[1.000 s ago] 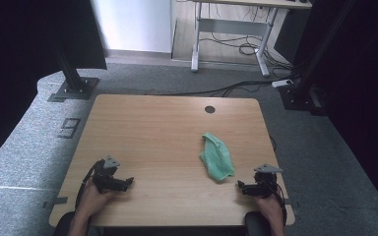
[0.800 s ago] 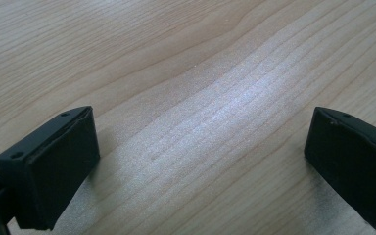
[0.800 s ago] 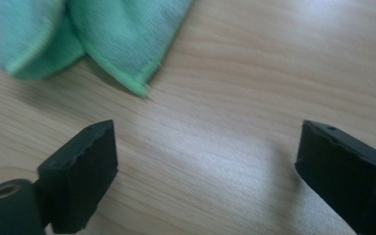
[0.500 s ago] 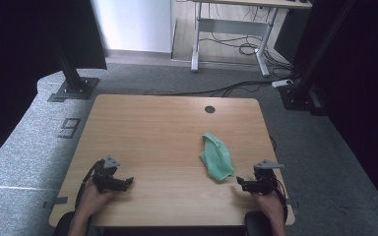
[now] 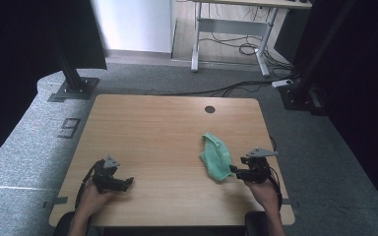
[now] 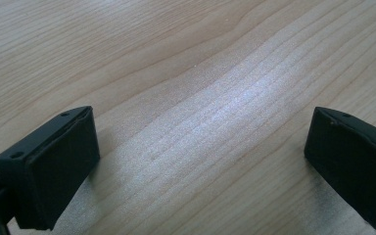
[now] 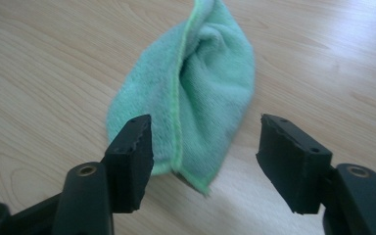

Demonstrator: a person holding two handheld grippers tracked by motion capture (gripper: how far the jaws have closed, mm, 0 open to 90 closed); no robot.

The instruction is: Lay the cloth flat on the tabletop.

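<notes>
Closing in on the green cloth (image 5: 214, 157) is what our right tongs (image 5: 233, 170) have just done: a second ago they sat a little further back toward the near right corner, and now their tips stand just beside the cloth's near end, while the cloth itself lies where it lay. We judge from this that the reach is nearly over and the grasp comes next. In the right gripper view the right tongs (image 7: 203, 161) are spread wide, with the crumpled cloth (image 7: 191, 83) lying straight ahead of them, its near hem between the two jaws but not yet pinched; the left jaw looks to overlap the hem's edge, the right jaw stands apart from it. Our left tongs (image 5: 128, 182) have kept their place, well apart from the cloth, and in the left gripper view they (image 6: 200, 161) are also spread, with nothing but bare wood between them. For room, the table (image 5: 152, 128) lies open ahead of both tongs and between them, so the cloth can be dragged or lifted that way freely. Behind the right tongs the near edge is close, and the table's right edge runs just beside them on their outer side, so we would work forward and inward, not back
</notes>
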